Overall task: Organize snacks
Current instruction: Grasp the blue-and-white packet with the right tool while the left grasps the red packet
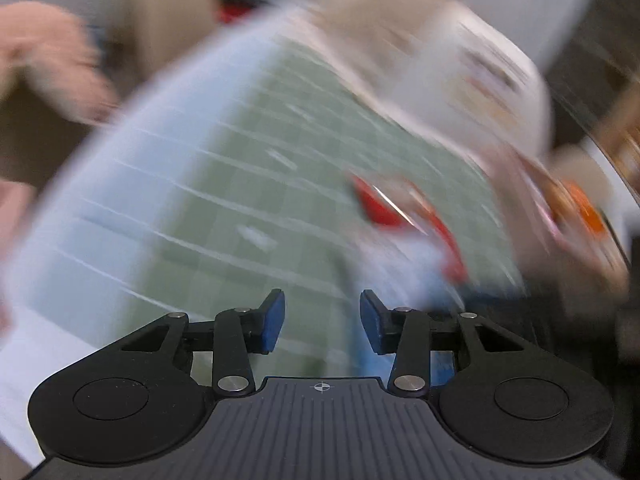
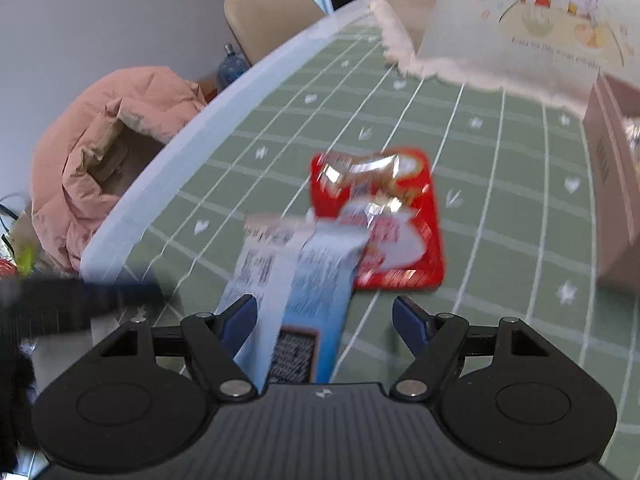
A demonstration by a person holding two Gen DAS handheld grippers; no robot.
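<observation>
A red snack packet (image 2: 384, 216) lies flat on the green gridded tablecloth (image 2: 500, 184). A blue-and-white packet (image 2: 304, 272) overlaps its near edge and runs back between the fingers of my right gripper (image 2: 324, 320). The left pad is beside the packet and the right pad stands well clear, so this gripper is open. The left wrist view is heavily blurred. There my left gripper (image 1: 322, 320) hovers open over the cloth with nothing between its pads. The red packet (image 1: 400, 208) and the blue-and-white packet (image 1: 404, 272) lie just ahead to its right.
A white fabric bin with a cartoon print (image 2: 520, 32) stands at the back of the table. A cardboard box (image 2: 612, 184) is on the right. Off the left edge are a pink jacket (image 2: 108, 152), a beige chair (image 2: 272, 12) and a water bottle (image 2: 232, 66). A dark blurred shape (image 2: 60, 308) sits low left.
</observation>
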